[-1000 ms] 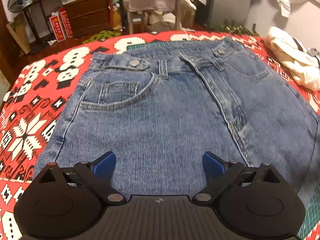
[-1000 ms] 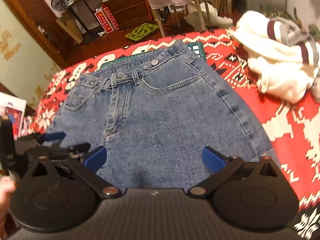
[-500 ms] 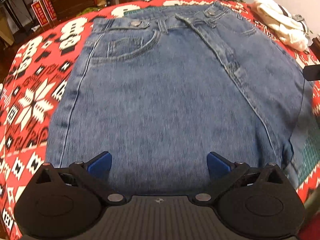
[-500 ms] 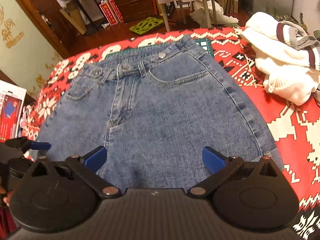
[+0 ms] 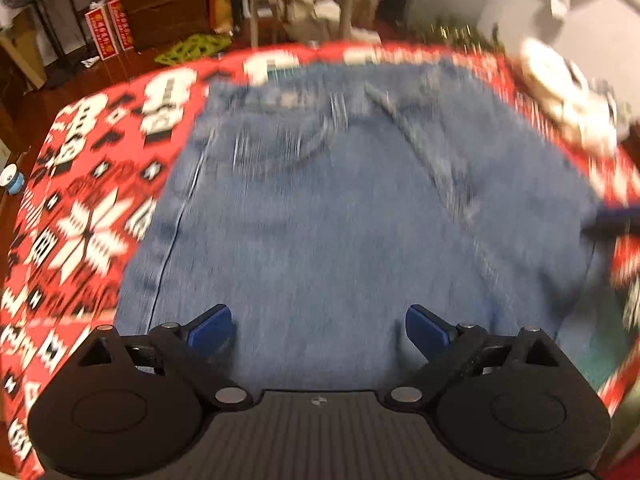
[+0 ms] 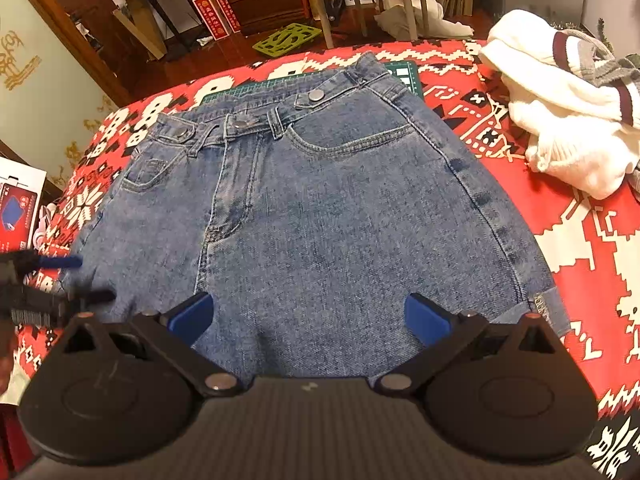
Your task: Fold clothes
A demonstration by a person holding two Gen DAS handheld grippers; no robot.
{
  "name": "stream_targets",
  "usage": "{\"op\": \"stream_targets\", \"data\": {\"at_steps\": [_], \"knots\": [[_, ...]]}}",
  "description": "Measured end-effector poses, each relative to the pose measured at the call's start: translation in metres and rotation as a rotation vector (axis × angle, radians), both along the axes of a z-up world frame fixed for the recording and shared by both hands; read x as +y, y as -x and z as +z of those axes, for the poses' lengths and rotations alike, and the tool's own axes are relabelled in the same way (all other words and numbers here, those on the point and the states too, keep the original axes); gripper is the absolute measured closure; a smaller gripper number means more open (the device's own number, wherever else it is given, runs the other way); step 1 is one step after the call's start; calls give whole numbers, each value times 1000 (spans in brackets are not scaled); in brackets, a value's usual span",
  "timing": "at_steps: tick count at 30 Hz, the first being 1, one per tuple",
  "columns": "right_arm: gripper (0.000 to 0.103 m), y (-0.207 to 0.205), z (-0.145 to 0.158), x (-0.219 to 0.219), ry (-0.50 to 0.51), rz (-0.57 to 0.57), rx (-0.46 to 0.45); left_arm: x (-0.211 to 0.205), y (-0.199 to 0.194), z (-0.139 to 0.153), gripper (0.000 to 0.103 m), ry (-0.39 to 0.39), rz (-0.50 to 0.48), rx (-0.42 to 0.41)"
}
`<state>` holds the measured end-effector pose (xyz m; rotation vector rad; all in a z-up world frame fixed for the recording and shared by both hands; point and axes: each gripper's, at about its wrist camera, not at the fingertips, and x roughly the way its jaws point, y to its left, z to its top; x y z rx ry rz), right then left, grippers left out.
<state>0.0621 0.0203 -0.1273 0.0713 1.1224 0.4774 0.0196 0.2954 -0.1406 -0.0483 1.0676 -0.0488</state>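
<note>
Blue denim shorts (image 6: 320, 208) lie flat on the red patterned cloth (image 6: 568, 248), waistband at the far side and hem toward me. My right gripper (image 6: 308, 316) hovers open over the near hem on the right leg, nothing between its fingers. My left gripper (image 5: 318, 328) is open above the near hem of the shorts (image 5: 340, 220), and its view is smeared by motion. In the right wrist view the left gripper's fingers (image 6: 60, 262) show blurred at the hem's left corner. A dark blur at the right edge of the left wrist view is the right gripper's fingers (image 5: 616, 214).
A heap of white clothing (image 6: 568, 120) with striped trim lies on the cloth to the right of the shorts. A green cutting mat (image 6: 404, 74) pokes out under the waistband. A printed box (image 6: 16, 208) sits beyond the left edge. Furniture and a chair stand behind.
The left gripper is swinging fast, its view tilting back up toward the room. The right gripper has pulled slightly back from the shorts. Both stay open.
</note>
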Motion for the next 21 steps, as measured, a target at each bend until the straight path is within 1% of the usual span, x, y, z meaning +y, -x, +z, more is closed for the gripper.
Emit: {"op": "stream_targets", "data": {"at_steps": [2, 4, 7, 10, 11, 14, 17, 21], "knots": [[0, 0, -1, 1, 5, 3, 1, -5, -15, 0, 9, 19, 23, -17], [0, -1, -2, 1, 3, 2, 3, -10, -29, -3, 9, 32, 41, -18], [0, -2, -5, 1, -2, -1, 10, -17, -47, -12, 15, 33, 71, -13], [0, -3, -8, 3, 1, 6, 17, -19, -59, -21, 21, 11, 117, -9], [0, -3, -8, 3, 1, 11, 18, -18, -61, -24, 22, 5, 127, -10], [0, -2, -10, 5, 3, 20, 18, -19, -60, -26, 20, -5, 117, -23], [0, -3, -10, 6, 1, 19, 19, -23, -52, -28, 20, -43, 64, -24], [0, -2, -10, 4, 2, 12, 20, -24, -37, -28, 18, -58, 55, -16]]}}
